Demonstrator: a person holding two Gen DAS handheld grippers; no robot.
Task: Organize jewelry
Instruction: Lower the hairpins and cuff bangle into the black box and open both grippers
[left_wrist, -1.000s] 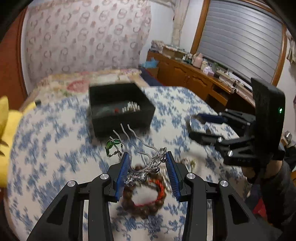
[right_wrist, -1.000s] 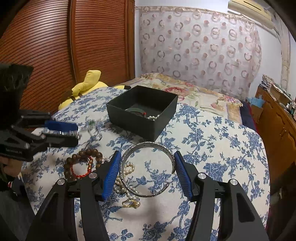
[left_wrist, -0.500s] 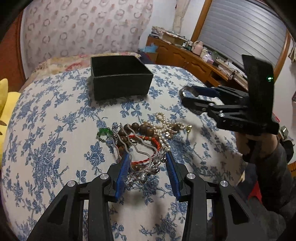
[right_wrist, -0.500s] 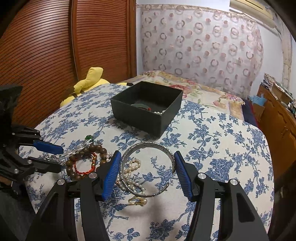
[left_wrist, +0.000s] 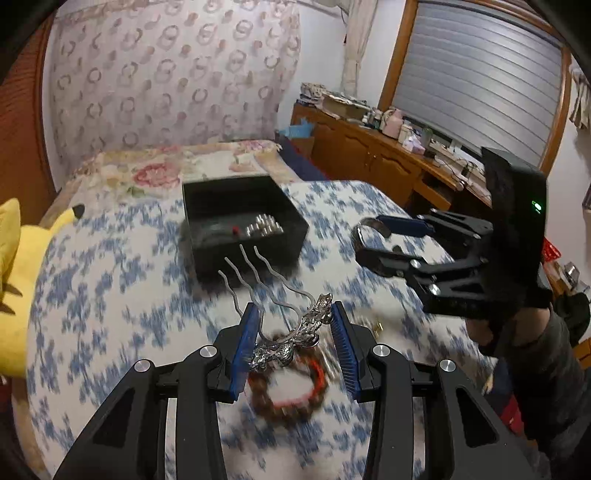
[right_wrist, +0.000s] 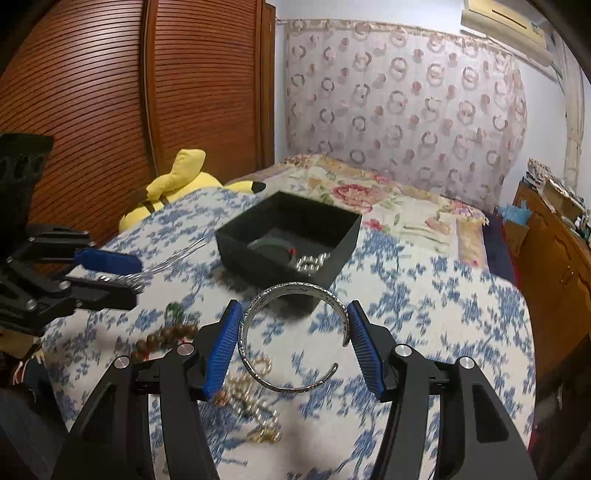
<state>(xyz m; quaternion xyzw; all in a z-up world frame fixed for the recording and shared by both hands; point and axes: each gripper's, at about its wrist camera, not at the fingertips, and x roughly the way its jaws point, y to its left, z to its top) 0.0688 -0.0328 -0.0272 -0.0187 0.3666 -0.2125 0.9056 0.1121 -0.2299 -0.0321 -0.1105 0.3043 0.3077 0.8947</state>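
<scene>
In the left wrist view, the left claw (left_wrist: 293, 341) stands partly closed, its blue pads clamped on a silver hair comb (left_wrist: 286, 338) whose wavy prongs point away toward the black box (left_wrist: 243, 225) ahead. Below the claw a wooden bead bracelet (left_wrist: 288, 387) lies on the blue-flowered bed cover (left_wrist: 110, 295).

In the right wrist view, the right claw (right_wrist: 293, 341) is spread wider, gripping a silver cuff bangle (right_wrist: 295, 339) across its width. The box sits just beyond its tips; pearls (right_wrist: 247, 398) lie beneath it.
</scene>
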